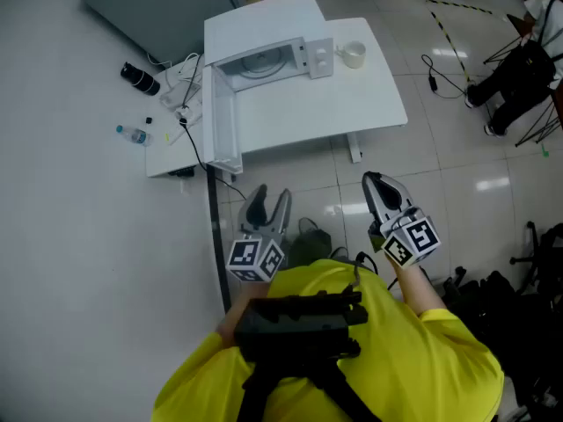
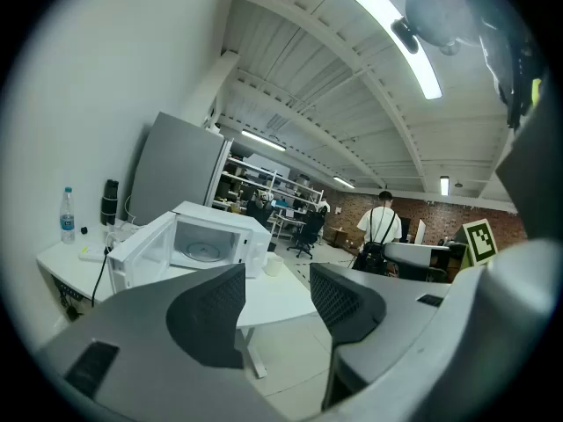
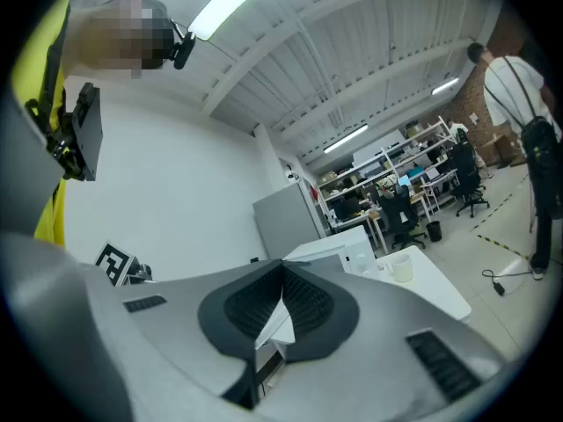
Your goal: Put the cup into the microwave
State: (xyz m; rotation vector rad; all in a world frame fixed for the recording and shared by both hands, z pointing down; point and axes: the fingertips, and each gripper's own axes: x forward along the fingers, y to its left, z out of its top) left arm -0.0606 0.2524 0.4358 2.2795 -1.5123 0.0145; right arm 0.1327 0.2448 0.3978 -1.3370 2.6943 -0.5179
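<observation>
1. Two handheld grippers sit low in the head view, in front of a person in a yellow shirt (image 1: 387,359), well short of a white table (image 1: 369,104).
2. On the person's left, the left gripper (image 1: 269,202) has its fingers apart. Its own view shows the left gripper (image 2: 277,281) with nothing between the dark ribbed pads (image 2: 211,315), only the table and floor beyond them.
3. On the person's right, the right gripper (image 1: 376,183) has its fingers pressed together. Its own view shows the right gripper (image 3: 281,299) with the two pads meeting along one line and nothing held.
4. A white microwave (image 1: 264,55) stands at the far left part of the table. Its door (image 1: 224,117) hangs wide open, swung out on the left toward the person, and a round glass plate (image 1: 259,61) lies inside.
5. A white cup (image 1: 353,54) stands upright on the table just to the right of the microwave, beside its control panel, outside the oven. The left gripper view shows the cup (image 2: 272,265) and the right gripper view shows it too (image 3: 402,266).
6. Left of the microwave, a small clear bottle (image 1: 134,134) and a black cylinder (image 1: 139,78) rest on a lower white surface.
7. In the left gripper view, a distant person in a white top (image 2: 381,227) stands facing away.
</observation>
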